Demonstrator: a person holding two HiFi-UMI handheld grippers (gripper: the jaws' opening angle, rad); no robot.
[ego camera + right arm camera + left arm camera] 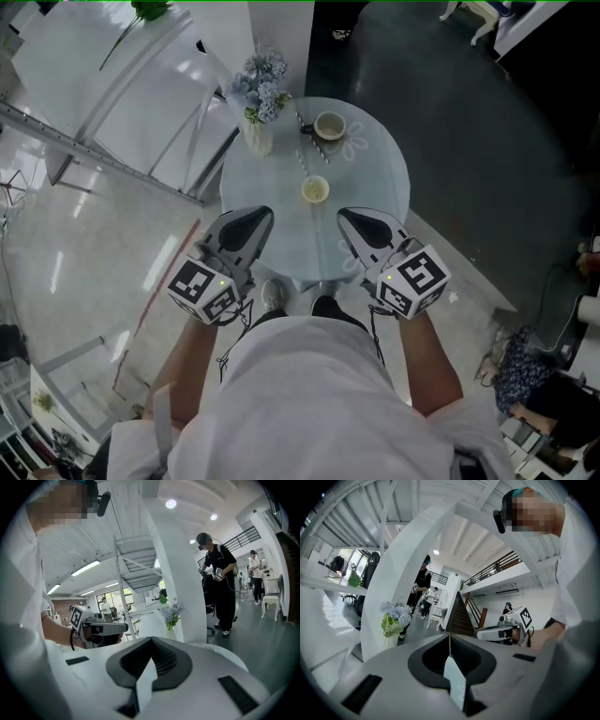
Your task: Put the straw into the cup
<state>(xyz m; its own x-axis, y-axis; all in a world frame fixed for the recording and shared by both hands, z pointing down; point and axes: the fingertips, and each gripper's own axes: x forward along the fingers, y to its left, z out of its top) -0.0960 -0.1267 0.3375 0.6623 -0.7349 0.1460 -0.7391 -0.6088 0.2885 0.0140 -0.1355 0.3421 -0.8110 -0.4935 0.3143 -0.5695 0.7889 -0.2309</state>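
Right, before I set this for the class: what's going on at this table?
A person holds the left gripper and the right gripper above the near edge of a round glass table. Both have their jaws shut with nothing in them. On the table stand a small cup, a second cup and a vase of flowers. Nothing has been picked up yet.

Head view steeply down on table (375, 178); gripper views level, share flowers (393, 616)

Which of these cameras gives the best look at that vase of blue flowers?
The left gripper view: the vase of flowers stands side-on, blooms and leaves clear. The head view shows the vase of flowers only from above, on the round table. The right gripper view shows it smaller and farther off.
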